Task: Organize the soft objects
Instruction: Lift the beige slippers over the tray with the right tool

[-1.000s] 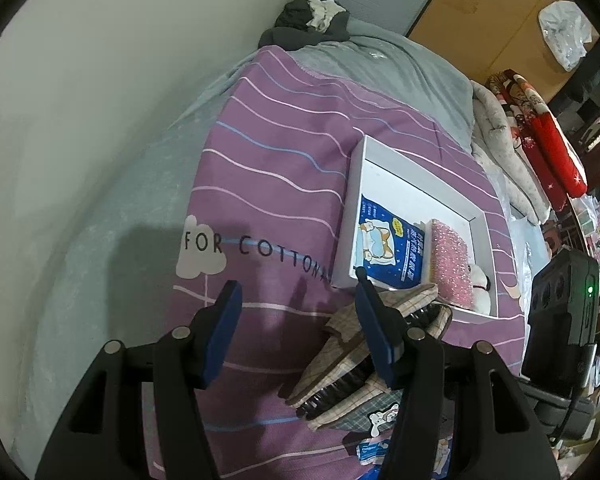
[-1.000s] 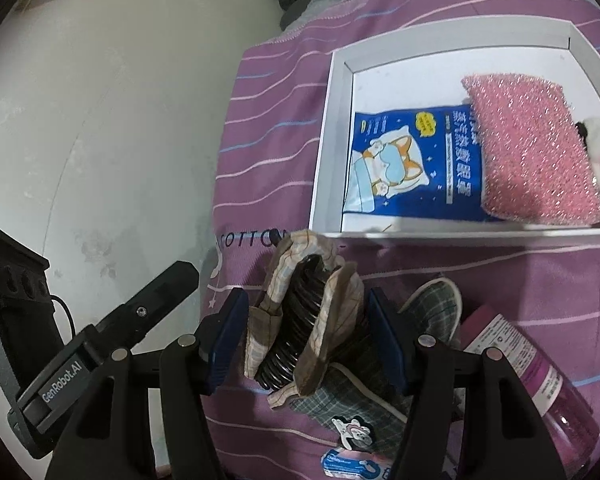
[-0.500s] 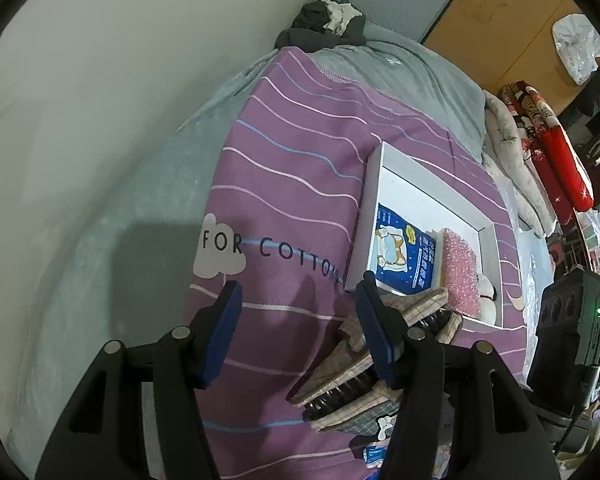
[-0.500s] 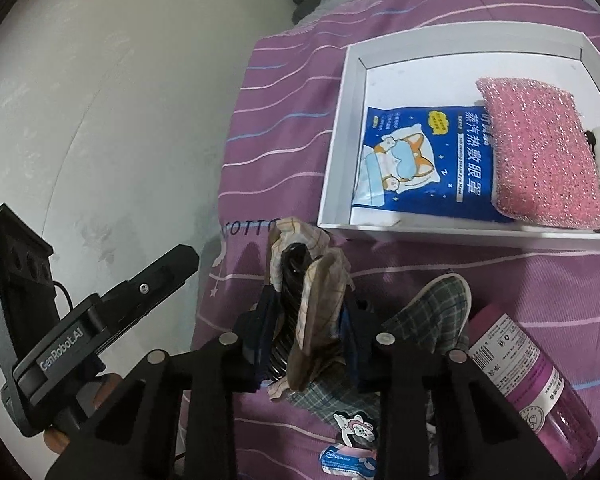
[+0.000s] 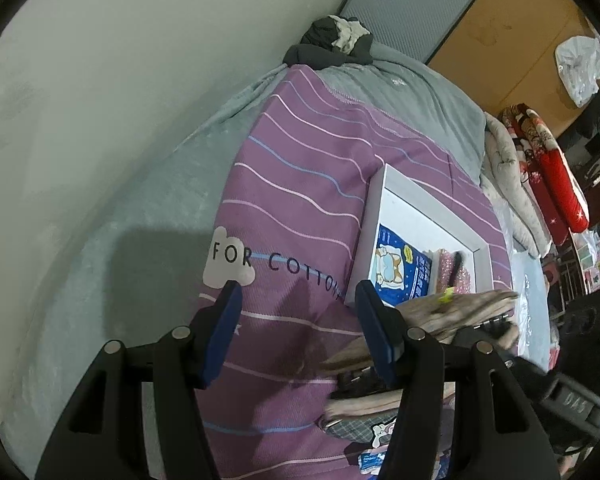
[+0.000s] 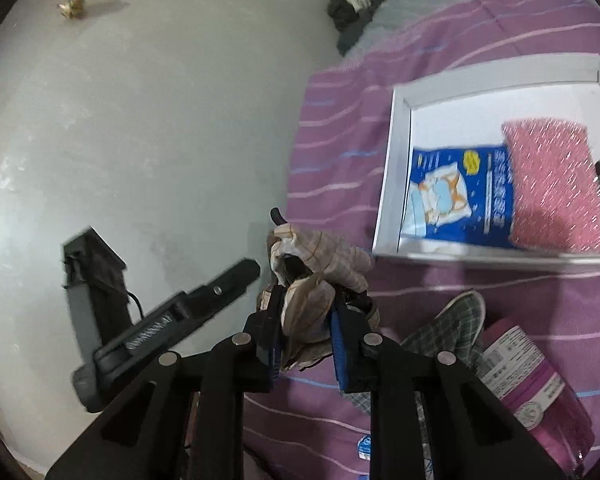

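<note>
Slipper (image 6: 316,280) up off the purple sheet (image 6: 340,184) now, right gripper (image 6: 305,344) closing on its beige check where a moment ago it straddled it; white tray (image 6: 392,184) just beyond. Left gripper (image 5: 296,332) hangs unclenched, empty.

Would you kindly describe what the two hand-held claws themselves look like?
Both match: the left claw and right claw have matte black angular frames with triangular cut-outs, round silver pivot pins and blue ribbed pads on the fingertips. White lettering, too blurred to read, marks the left one's side.
</note>
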`<state>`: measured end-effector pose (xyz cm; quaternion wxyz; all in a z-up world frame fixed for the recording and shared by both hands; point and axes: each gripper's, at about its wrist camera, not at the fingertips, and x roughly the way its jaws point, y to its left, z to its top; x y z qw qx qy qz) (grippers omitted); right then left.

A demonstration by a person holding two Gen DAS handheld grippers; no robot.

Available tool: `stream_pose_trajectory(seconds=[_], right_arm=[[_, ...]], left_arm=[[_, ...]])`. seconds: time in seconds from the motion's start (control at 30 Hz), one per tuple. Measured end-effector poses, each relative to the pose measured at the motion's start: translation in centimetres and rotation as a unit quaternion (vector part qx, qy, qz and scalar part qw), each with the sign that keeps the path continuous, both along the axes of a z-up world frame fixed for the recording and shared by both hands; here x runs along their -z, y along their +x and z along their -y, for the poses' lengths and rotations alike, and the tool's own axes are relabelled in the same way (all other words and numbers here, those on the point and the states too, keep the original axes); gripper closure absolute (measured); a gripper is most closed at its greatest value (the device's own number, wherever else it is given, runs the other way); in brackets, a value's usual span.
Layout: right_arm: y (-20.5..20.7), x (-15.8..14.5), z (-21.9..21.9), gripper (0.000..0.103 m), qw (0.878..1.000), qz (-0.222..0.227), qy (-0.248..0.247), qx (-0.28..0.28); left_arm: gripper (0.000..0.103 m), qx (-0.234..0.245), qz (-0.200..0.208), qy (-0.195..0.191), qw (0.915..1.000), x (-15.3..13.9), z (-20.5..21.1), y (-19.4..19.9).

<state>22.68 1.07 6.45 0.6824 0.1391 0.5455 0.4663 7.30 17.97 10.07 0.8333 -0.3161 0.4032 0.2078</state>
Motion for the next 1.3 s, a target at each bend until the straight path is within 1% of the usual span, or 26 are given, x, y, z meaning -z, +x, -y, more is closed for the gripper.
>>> stream_pose_trajectory(seconds=[0.1,0.23,0.4,0.57,0.7,0.87,0.97,1.1,1.17,1.3], right_arm=[[0.6,-0.9,1.2,0.084,1.0,0.014,0.007,0.024],[2.1,-1.7,2.9,0.084,0.997,0.024,0.017,0.07],[3.4,-2.6,5.1,0.084,0.988,0.051,0.023,0.146],[5.1,-2.7,4.6,0.084,0.976,0.072,0.014,0.206],[6.5,-2.7,3.2,0.084,0.967,0.086,-0.013,0.239],[8.3,-2.1,0.8,0.084,0.959,0.108,-0.064,0.254],[8.8,-1.6,0.0,0.084,0.956,0.122,-0.084,0.252],[9.7,-0.7,-1.7,0.084,0.95,0.144,-0.113,0.253],[10.1,-0.4,-2.2,0.084,0.949,0.151,-0.112,0.255],[10.5,0.6,-2.9,0.084,0.95,0.167,-0.092,0.247]], left_arm=[[0.043,0.0,0.005,-0.001,1.0,0.0,0.0,0.1],[0.043,0.006,0.011,-0.006,0.9999,0.2,0.2,0.6],[0.043,0.02,0.007,-0.007,0.9998,0.7,0.8,1.6],[0.043,0.027,0.004,-0.008,0.9996,1.2,1.1,2.3],[0.043,0.026,0.005,-0.015,0.9995,1.6,0.9,2.5],[0.043,0.026,0.004,-0.017,0.9995,1.9,0.8,2.5],[0.043,0.024,0.007,-0.021,0.9995,1.9,0.6,2.4],[0.043,0.019,0.01,-0.027,0.9994,2.2,0.3,2.3],[0.043,0.017,0.01,-0.03,0.9994,2.3,0.1,2.2],[0.043,0.013,0.008,-0.033,0.9993,2.5,-0.1,2.2]])
